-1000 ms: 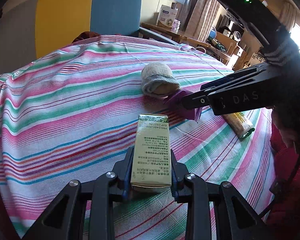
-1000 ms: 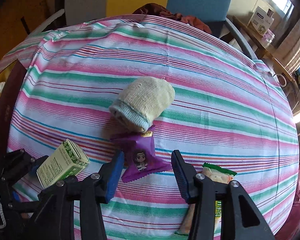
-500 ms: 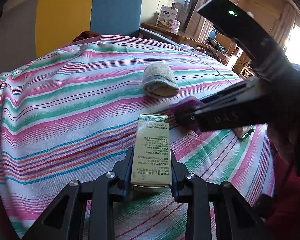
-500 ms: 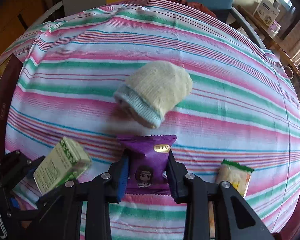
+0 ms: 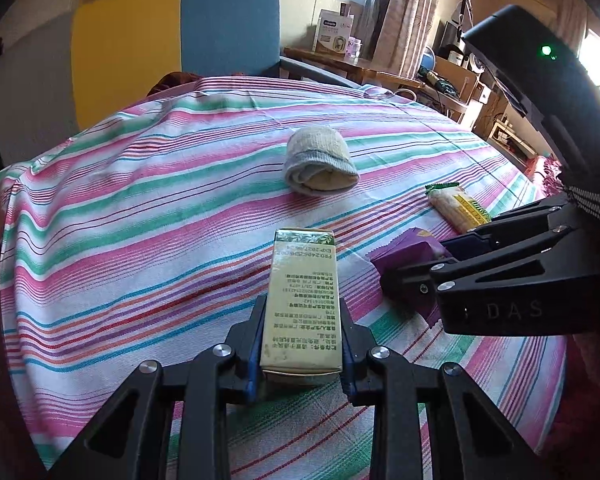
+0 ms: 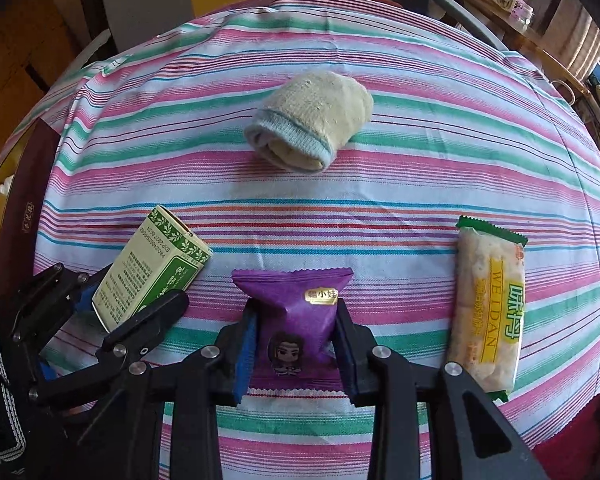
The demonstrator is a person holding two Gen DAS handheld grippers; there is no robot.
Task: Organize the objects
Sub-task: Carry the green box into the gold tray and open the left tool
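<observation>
The left tongs (image 5: 302, 354) are gripping the green-and-cream carton (image 5: 303, 300) by its long sides, its long axis pointing toward the rolled sock (image 5: 320, 162), which is lying farther out on the striped surface (image 5: 140, 200). The right tongs (image 6: 296, 354) are clamping the purple snack packet (image 6: 300, 316), the nearer of the two to the sock; the yellow wafer pack (image 6: 488, 308) is lying free to the sock's near right, closest to the right tongs. No container is showing.

Hidden and cut-off parts

The purple snack packet (image 5: 410, 258) is half covered at 3 o'clock; the box's (image 5: 302, 300) small print is unreadable.
</observation>
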